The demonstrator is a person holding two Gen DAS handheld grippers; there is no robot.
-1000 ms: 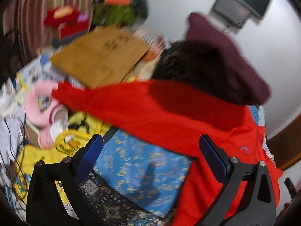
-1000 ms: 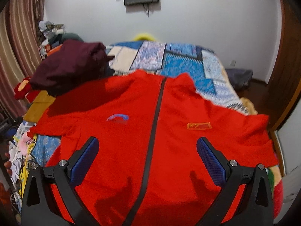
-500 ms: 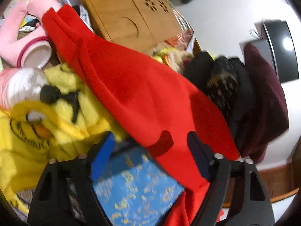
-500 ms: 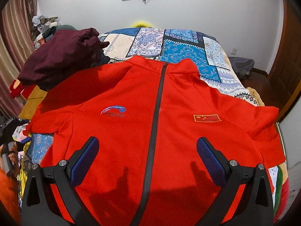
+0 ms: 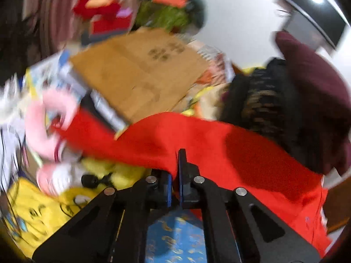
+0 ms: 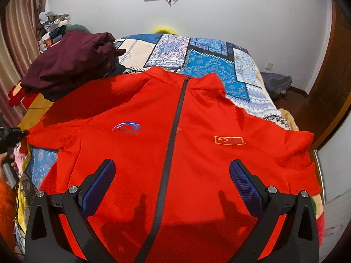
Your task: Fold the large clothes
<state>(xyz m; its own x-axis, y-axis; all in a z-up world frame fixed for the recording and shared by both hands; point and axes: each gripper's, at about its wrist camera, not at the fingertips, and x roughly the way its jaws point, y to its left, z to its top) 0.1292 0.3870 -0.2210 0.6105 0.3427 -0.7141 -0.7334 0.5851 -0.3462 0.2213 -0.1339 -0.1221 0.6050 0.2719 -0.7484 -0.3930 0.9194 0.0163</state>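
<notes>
Left wrist view: the left gripper (image 5: 174, 171) had pinched the sleeve (image 5: 136, 144) of the red jacket (image 6: 175, 144), likely to fold it inward. That jacket lay zip-up on the bed (image 6: 210, 57); above its hem the right gripper (image 6: 172, 184) hovered wide, empty.

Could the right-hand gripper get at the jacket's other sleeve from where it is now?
Probably yes: the right gripper hangs open above the red jacket, and its right sleeve lies flat and uncovered.

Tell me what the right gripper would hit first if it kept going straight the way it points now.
Most likely the red jacket: the right gripper hangs open over its front, aimed near the dark zipper. How far above the cloth it sits is unclear.
</notes>
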